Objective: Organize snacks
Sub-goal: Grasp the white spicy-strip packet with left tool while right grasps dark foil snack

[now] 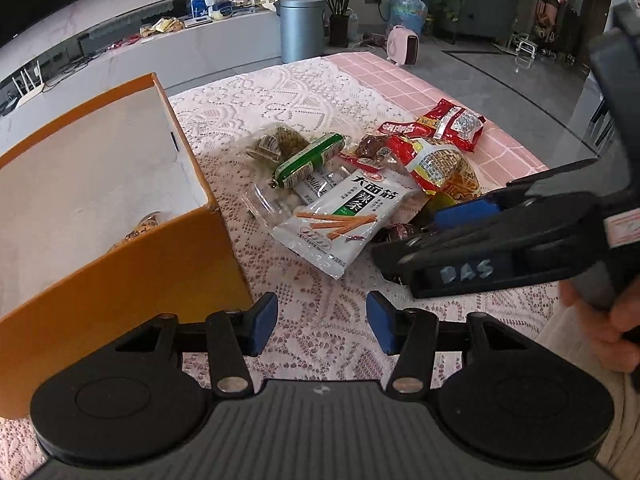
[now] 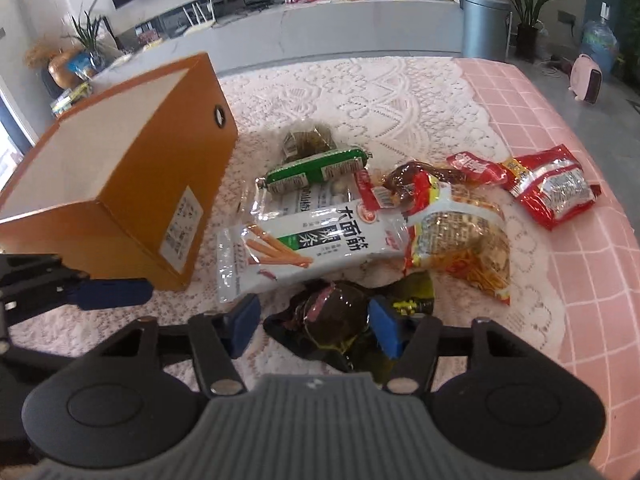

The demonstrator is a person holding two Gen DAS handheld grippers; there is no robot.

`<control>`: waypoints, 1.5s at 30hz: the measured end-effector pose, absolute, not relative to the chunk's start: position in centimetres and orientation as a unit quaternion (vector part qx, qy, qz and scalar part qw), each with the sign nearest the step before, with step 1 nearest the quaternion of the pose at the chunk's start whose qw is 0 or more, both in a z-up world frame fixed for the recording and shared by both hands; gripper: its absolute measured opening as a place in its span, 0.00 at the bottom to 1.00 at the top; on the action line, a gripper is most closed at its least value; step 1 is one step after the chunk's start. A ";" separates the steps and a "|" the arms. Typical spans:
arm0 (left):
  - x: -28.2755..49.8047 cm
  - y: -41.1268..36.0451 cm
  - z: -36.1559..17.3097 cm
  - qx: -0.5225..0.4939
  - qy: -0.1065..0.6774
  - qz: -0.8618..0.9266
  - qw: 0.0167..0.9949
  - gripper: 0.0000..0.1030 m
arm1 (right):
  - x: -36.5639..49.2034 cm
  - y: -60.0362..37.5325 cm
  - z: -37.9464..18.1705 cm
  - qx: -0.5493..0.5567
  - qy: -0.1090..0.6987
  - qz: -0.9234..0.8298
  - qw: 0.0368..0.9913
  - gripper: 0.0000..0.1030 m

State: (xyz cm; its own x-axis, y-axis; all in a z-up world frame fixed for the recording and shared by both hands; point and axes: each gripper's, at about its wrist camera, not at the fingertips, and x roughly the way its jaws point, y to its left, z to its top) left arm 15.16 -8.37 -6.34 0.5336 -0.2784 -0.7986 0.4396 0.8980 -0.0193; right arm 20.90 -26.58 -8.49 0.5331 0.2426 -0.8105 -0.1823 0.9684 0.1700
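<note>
A heap of snack packets lies on the lace cloth: a white strip-snack packet, a green sausage, a yellow-red packet and red packets. To their left stands an orange box, open on top, with one snack showing inside. My left gripper is open over bare lace near the box's corner. My right gripper is low at the heap's near edge. It stands open, and a dark glossy packet lies on the cloth between its fingers.
The pink checked tablecloth runs to the table's right edge, with grey floor beyond. A hand holds the right gripper close to my left one. A grey bin and a pink heater stand on the floor behind the table.
</note>
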 end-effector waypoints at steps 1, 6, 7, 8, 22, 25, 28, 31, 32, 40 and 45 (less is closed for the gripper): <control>15.3 -8.3 -6.4 0.092 0.439 -0.206 0.869 0.59 | 21.1 -26.3 -8.7 0.027 0.470 0.123 0.873 0.65; 15.5 -7.6 -6.6 0.073 0.447 -0.212 0.866 0.59 | 21.8 -25.9 -9.9 0.019 0.487 0.125 0.864 0.66; 15.6 -7.6 -6.6 0.071 0.448 -0.214 0.865 0.59 | 21.9 -25.9 -10.0 0.020 0.487 0.124 0.864 0.66; 15.6 -7.5 -6.7 0.070 0.448 -0.214 0.865 0.59 | 21.9 -25.9 -10.1 0.020 0.488 0.123 0.864 0.66; 15.4 -7.0 -6.3 0.064 0.446 -0.211 0.867 0.58 | 21.4 -24.8 -10.4 -0.047 0.488 0.087 0.867 0.48; 15.1 -7.4 -6.0 0.073 0.439 -0.217 0.869 0.58 | 21.1 -25.5 -9.8 -0.022 0.483 0.089 0.871 0.47; 14.8 -8.2 -5.7 0.103 0.422 -0.227 0.872 0.58 | 19.9 -26.7 -8.4 0.002 0.467 0.085 0.880 0.46; 14.7 -9.2 -5.5 0.135 0.406 -0.245 0.870 0.58 | 18.7 -27.6 -7.1 0.017 0.451 0.082 0.889 0.46; 14.8 -9.5 -5.5 0.146 0.401 -0.251 0.869 0.58 | 18.5 -28.1 -6.7 0.023 0.446 0.078 0.891 0.46; 16.2 -13.0 -5.9 0.232 0.367 -0.328 0.839 0.82 | 18.9 -32.4 -7.0 0.087 0.444 0.053 0.890 0.46; 19.0 -14.1 -7.8 0.250 0.394 -0.323 0.823 0.83 | 20.0 -33.5 -8.5 0.143 0.465 0.070 0.871 0.46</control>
